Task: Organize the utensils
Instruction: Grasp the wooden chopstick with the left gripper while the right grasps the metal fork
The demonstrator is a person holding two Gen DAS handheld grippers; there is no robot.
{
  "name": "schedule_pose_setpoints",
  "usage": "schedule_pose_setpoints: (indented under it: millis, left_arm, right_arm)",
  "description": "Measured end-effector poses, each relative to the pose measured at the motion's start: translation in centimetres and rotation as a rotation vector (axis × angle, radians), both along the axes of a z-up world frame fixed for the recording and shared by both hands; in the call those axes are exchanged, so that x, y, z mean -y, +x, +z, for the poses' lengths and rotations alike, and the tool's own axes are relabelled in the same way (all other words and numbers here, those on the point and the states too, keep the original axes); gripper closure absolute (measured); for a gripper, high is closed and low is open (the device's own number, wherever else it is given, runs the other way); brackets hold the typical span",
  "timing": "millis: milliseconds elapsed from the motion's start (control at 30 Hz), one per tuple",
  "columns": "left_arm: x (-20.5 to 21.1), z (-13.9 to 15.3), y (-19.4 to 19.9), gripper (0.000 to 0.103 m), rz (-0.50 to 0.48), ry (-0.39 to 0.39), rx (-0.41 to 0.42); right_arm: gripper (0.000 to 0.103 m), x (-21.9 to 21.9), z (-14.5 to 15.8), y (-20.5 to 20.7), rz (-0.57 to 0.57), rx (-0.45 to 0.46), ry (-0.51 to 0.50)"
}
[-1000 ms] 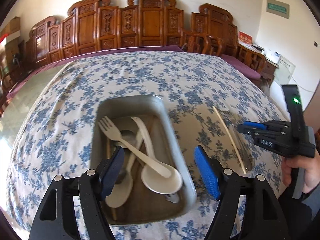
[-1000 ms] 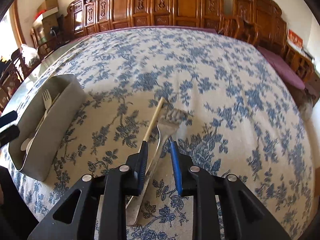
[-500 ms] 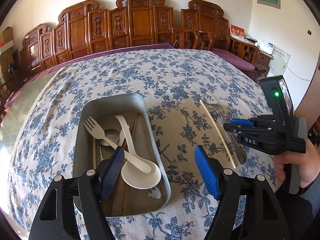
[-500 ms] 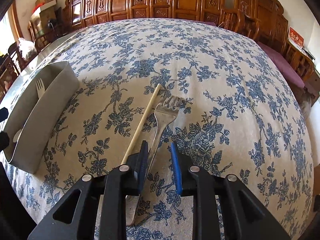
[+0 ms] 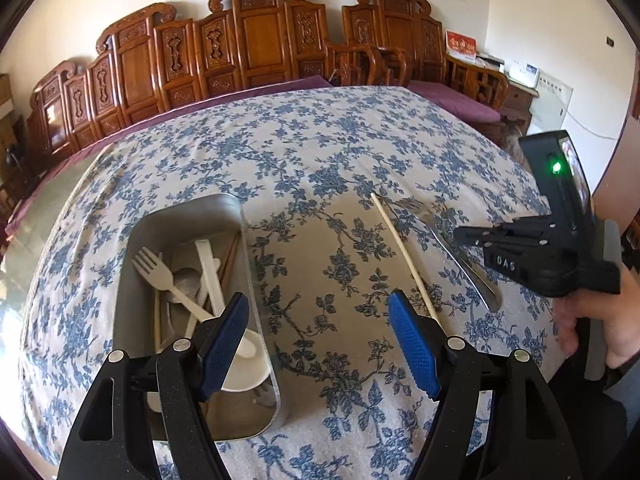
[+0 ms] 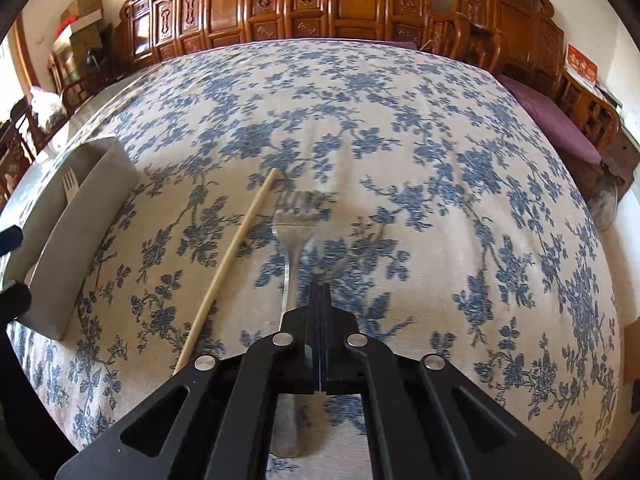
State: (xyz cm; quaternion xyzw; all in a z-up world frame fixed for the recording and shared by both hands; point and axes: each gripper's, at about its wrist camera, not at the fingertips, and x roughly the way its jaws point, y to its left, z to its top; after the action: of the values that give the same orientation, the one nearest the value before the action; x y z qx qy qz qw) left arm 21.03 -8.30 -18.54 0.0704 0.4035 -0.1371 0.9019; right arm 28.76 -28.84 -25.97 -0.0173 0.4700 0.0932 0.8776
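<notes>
The long silver metal fork (image 6: pixel 294 240) lies on the blue-flowered tablecloth (image 6: pixel 400 140) of the table, tines pointing away from me, and my right tongs (image 6: pixel 320 292) sit closed together right over its handle; the blades look fully shut, and I cannot tell whether they pinch the metal or merely rest above it. Just beside the fork, on its left, lies the pale wooden chopstick (image 6: pixel 232 256), angled slightly and not touching it that I can see. Further left stands the grey rectangular metal tray (image 5: pixel 224 208), which already holds a cream plastic fork (image 5: pixel 160 276), a white ladle-shaped spoon (image 5: pixel 244 364), a white plastic knife and what look like dark chopsticks along its right wall. My left tongs (image 5: pixel 320 340) hang wide apart and empty, between tray and chopstick. So I judge most of the job done: the metal fork and the lone chopstick remain outside.
</notes>
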Motion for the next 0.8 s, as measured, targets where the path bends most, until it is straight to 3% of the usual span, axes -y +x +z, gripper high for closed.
schedule_pose_setpoints:
  millis: [100, 233, 300, 367, 567, 633, 700, 800]
  left_arm:
    - [0.9, -0.2, 0.4, 0.034, -0.008, 0.003, -0.011]
    - [1.8, -0.4, 0.9, 0.034, -0.015, 0.016, -0.015]
    - [1.9, -0.5, 1.1, 0.034, -0.014, 0.02, -0.02]
    - [2.1, -0.7, 1.3, 0.034, -0.013, 0.022, -0.024]
    - [2.3, -1.2, 2.1, 0.034, -0.005, 0.022, -0.04]
    - [2.3, -1.4, 2.1, 0.034, -0.006, 0.019, -0.048]
    - [2.5, -1.6, 2.1, 0.034, -0.009, 0.023, -0.052]
    - [2.9, -1.9, 2.2, 0.034, -0.015, 0.027, -0.059]
  right_arm:
    - [0.102, 0.4, 0.6, 0.0, 0.016, 0.022, 0.061]
    - [0.101, -0.5, 0.8, 0.0, 0.051, 0.031, 0.065]
    - [0.094, -1.0, 0.6, 0.2, 0.066, 0.024, 0.053]
    - [0.078, -1.2, 0.3, 0.3, 0.07, 0.015, 0.041]
    - [0.076, -2.4, -0.9, 0.5, 0.106, -0.015, -0.044]
    - [0.078, -2.6, -0.9, 0.4, 0.117, -0.007, -0.068]
    - [0.093, -2.6, -0.9, 0.4, 0.12, -0.006, -0.08]
    - [0.095, -1.8, -0.8, 0.6, 0.097, -0.02, -0.062]
